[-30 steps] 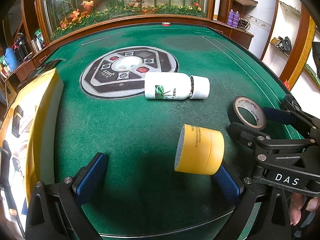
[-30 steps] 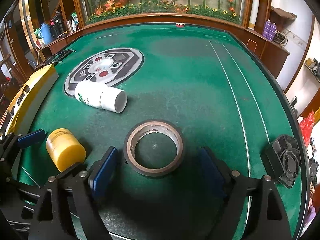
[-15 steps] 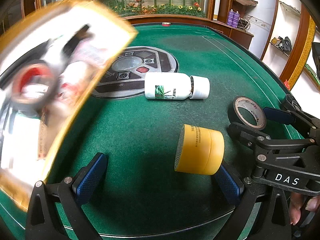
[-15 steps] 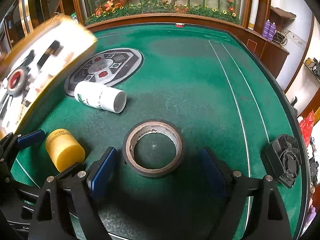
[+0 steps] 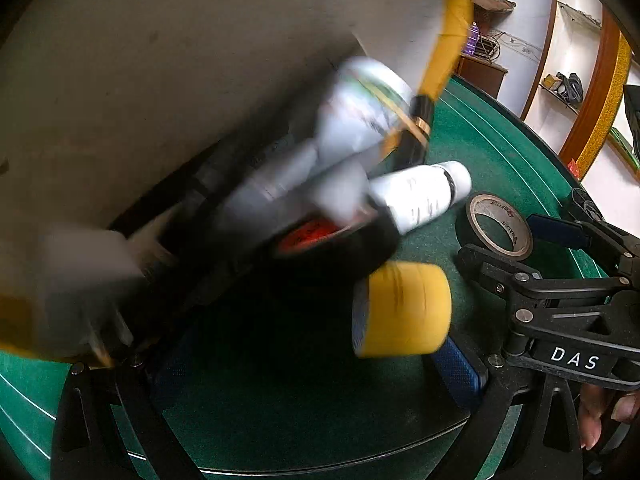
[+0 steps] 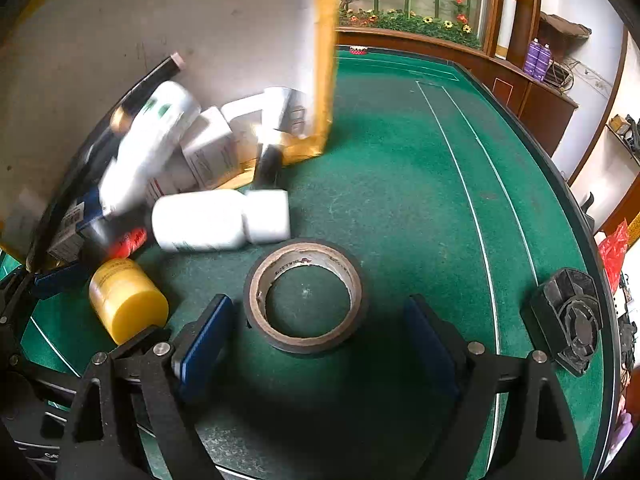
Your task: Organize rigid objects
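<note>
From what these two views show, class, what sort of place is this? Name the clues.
Probably a games or recreation room in a home or clubhouse. The green felt table with white lines and a wooden rail looks like a card or mahjong table; behind it stand a flower planter and wall shelves.

Both wrist views look low and forward across the green desk (image 6: 400, 184), close to the things. They share the tape ring (image 5: 499, 221) (image 6: 305, 295), yellow jar (image 5: 402, 309) (image 6: 127, 300) and white bottle (image 5: 420, 196) (image 6: 220, 220).
</note>
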`<state>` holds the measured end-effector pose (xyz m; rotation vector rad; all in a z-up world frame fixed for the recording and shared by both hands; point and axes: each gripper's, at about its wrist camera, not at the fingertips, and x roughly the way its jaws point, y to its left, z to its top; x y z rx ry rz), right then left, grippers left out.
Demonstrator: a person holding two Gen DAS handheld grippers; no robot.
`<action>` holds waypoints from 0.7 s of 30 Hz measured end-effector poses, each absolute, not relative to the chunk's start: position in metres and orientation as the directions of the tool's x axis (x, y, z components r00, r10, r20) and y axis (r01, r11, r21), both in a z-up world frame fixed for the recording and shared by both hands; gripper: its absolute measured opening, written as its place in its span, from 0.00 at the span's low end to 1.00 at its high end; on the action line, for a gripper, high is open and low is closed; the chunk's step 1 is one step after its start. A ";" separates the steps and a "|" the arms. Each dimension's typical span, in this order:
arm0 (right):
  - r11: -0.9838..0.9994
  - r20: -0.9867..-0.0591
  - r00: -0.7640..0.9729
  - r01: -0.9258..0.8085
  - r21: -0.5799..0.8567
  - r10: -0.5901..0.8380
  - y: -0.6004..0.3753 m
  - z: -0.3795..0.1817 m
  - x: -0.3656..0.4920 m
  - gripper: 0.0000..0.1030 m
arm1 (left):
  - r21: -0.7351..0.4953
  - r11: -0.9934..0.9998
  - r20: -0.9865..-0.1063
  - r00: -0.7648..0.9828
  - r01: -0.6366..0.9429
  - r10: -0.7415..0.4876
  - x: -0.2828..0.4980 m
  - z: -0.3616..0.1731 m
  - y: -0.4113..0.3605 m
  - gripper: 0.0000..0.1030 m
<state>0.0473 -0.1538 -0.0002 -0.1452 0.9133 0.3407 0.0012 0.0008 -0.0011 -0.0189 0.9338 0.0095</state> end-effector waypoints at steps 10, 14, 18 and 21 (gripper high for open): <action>0.938 -0.794 0.564 -0.346 0.020 0.225 -0.156 0.000 0.047 0.84 | -0.012 1.000 -0.803 0.595 -0.016 0.000 0.003 -0.002 0.001 1.00; 0.938 -0.795 0.564 -0.347 0.020 0.225 -0.157 0.001 0.048 0.84 | -0.012 1.000 -0.804 0.595 -0.016 0.000 0.004 -0.002 0.001 1.00; 0.938 -0.795 0.564 -0.346 0.020 0.225 -0.158 0.000 0.048 0.85 | -0.012 1.000 -0.803 0.596 -0.017 0.000 0.005 -0.002 0.002 1.00; 0.939 -0.794 0.565 -0.345 0.020 0.224 -0.159 0.000 0.048 0.85 | -0.013 1.000 -0.804 0.595 -0.016 -0.001 0.004 -0.003 0.003 1.00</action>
